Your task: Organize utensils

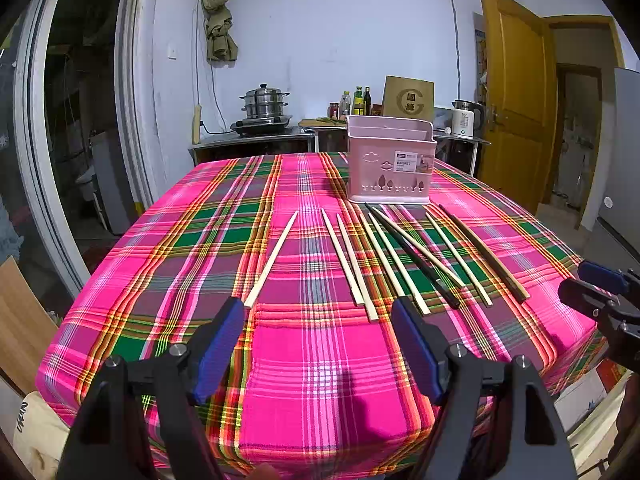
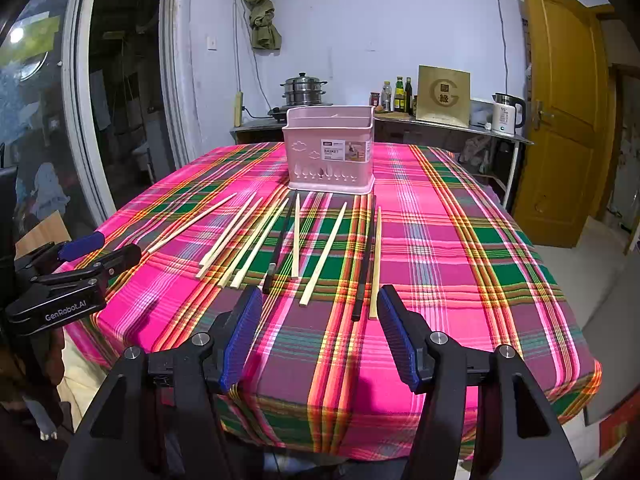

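Several loose chopsticks lie in a row on the pink plaid tablecloth [image 1: 320,344]: pale wooden ones [image 1: 272,258] [image 2: 322,254] and black ones [image 1: 416,258] [image 2: 366,258]. A pink plastic utensil basket [image 1: 390,160] [image 2: 330,150] stands upright behind them. My left gripper [image 1: 318,332] is open and empty, low over the near table edge, short of the chopsticks. My right gripper [image 2: 320,320] is open and empty, just short of the right-hand chopsticks. Each gripper shows at the edge of the other's view: the right one [image 1: 600,292] and the left one [image 2: 80,256].
A counter behind the table holds a steel steamer pot [image 1: 264,106], bottles [image 1: 358,102], a brown box [image 1: 408,98] and a kettle [image 1: 464,118]. A yellow door [image 1: 516,92] stands open at right. A glass door [image 1: 72,120] is at left.
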